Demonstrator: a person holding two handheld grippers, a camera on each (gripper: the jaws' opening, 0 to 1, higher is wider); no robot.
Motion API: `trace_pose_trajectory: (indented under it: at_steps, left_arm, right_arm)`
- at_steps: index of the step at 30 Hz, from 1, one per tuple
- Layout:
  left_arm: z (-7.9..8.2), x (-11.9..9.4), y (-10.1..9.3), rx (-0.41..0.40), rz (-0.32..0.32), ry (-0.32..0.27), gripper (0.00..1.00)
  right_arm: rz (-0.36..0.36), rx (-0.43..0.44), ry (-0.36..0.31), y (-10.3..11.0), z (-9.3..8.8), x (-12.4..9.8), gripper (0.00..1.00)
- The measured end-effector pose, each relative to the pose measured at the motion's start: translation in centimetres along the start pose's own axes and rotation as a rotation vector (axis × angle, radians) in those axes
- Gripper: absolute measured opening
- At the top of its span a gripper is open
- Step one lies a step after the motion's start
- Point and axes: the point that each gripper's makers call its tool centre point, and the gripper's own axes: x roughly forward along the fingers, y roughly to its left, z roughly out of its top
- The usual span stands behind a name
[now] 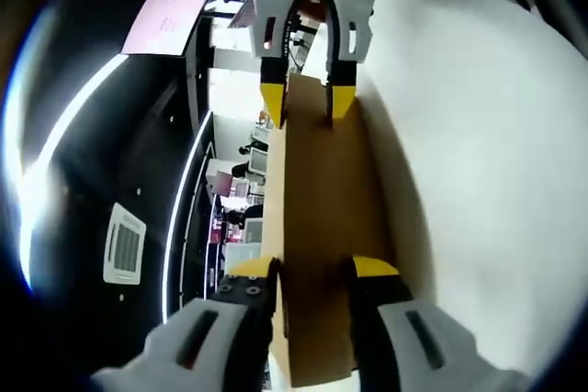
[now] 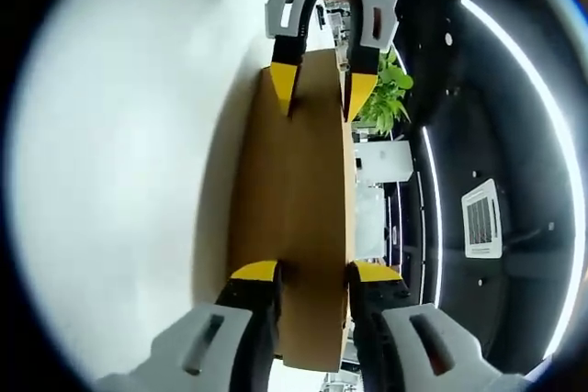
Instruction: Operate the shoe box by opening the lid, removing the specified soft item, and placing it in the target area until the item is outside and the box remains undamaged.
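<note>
- We see a flat, smooth brown cardboard lid (image 1: 317, 227) over a white table (image 1: 478, 181).
- Our left gripper (image 1: 314, 271) and right gripper (image 2: 312, 273), jaws part-open, clamp its opposite ends.

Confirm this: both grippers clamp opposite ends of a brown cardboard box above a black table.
Not quite: the table is white, not black, as the right gripper view shows. The rest stands: the left gripper and the right gripper do close on opposite ends of the brown cardboard box.
</note>
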Motion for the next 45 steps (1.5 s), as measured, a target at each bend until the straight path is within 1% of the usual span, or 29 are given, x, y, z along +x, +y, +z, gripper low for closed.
trace_pose_trajectory:
  at_steps: [11, 23, 38, 45]
  left_arm:
    - [0.0, -0.2, 0.5, -0.014, 0.007, -0.004, 0.30]
    - [0.1, -0.6, 1.4, -0.029, 0.020, -0.013, 0.29]
    - [0.4, -0.9, 2.5, -0.045, 0.030, -0.021, 0.29]
    - [0.5, -0.9, 2.6, -0.050, 0.034, -0.025, 0.29]
  right_arm:
    - [-0.002, 0.023, 0.002, -0.2, 0.0, 0.1, 0.28]
    - [-0.021, 0.044, -0.005, -1.3, 0.1, -0.3, 0.28]
    - [-0.052, 0.046, -0.007, -2.4, 0.2, -0.4, 0.28]
    - [-0.057, 0.055, -0.007, -2.5, 0.2, -0.4, 0.28]
